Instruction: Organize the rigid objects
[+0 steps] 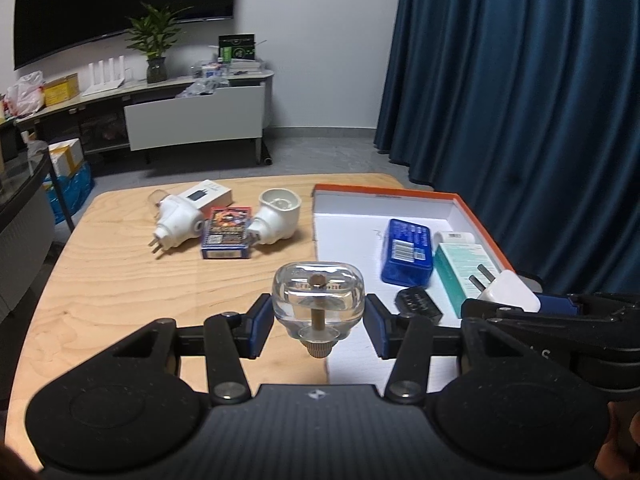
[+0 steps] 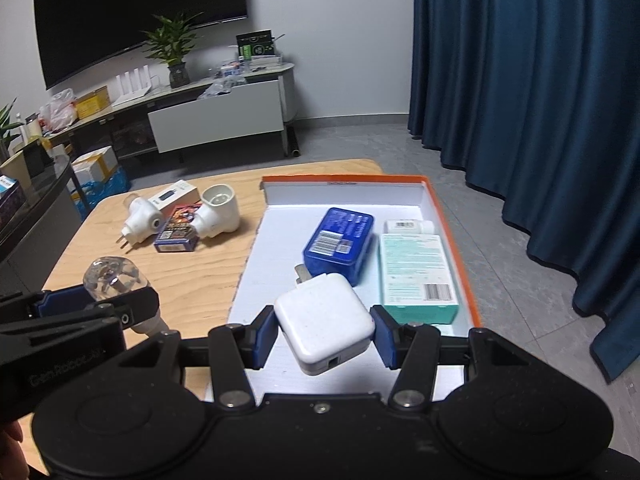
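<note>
My left gripper is shut on a clear glass bulb-shaped object with a brass screw base, held above the table's edge beside the box. It also shows in the right wrist view. My right gripper is shut on a white power adapter, held over the near part of the orange-rimmed white box. The adapter also shows in the left wrist view. In the box lie a blue case, a teal carton, a small white bottle and a black item.
On the wooden table lie two white plug sockets, a card pack and a white charger box. A blue curtain hangs right. A TV cabinet stands behind.
</note>
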A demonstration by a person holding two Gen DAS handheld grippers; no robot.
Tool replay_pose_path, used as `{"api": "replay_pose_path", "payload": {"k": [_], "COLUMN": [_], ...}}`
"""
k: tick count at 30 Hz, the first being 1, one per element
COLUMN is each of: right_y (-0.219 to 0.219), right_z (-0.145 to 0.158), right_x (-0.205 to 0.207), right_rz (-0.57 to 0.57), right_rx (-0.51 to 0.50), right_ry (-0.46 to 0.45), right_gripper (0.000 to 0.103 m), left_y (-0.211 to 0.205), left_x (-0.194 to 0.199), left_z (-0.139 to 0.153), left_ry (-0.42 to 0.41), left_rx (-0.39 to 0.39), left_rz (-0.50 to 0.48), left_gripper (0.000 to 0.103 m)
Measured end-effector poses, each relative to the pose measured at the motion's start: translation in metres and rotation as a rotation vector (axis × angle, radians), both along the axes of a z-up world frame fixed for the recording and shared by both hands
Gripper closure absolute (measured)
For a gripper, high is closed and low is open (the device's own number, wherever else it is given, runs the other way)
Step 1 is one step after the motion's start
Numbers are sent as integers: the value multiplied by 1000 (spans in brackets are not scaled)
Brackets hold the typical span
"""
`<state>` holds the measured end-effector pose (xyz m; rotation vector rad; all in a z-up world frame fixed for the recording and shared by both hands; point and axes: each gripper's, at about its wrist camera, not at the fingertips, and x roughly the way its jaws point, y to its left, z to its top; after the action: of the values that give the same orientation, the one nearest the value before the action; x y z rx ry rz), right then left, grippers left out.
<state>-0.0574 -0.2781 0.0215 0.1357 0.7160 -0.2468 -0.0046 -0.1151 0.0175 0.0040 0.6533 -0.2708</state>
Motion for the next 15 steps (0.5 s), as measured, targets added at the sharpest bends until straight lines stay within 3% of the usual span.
{"api": "replay_pose_path", "payload": {"k": [15], "right_y": [-33], "right_z": [-1], "right_x": [-13], "right_rz": [-79], "right_rx": [7], "right_ry": [-3], "right_gripper": [41], "left_y": [-37], "left_x": [-1], "left_z": [2], "left_ry": [-6], "left_rx": [8], "left_rz": [-89], "left_gripper": [53]}}
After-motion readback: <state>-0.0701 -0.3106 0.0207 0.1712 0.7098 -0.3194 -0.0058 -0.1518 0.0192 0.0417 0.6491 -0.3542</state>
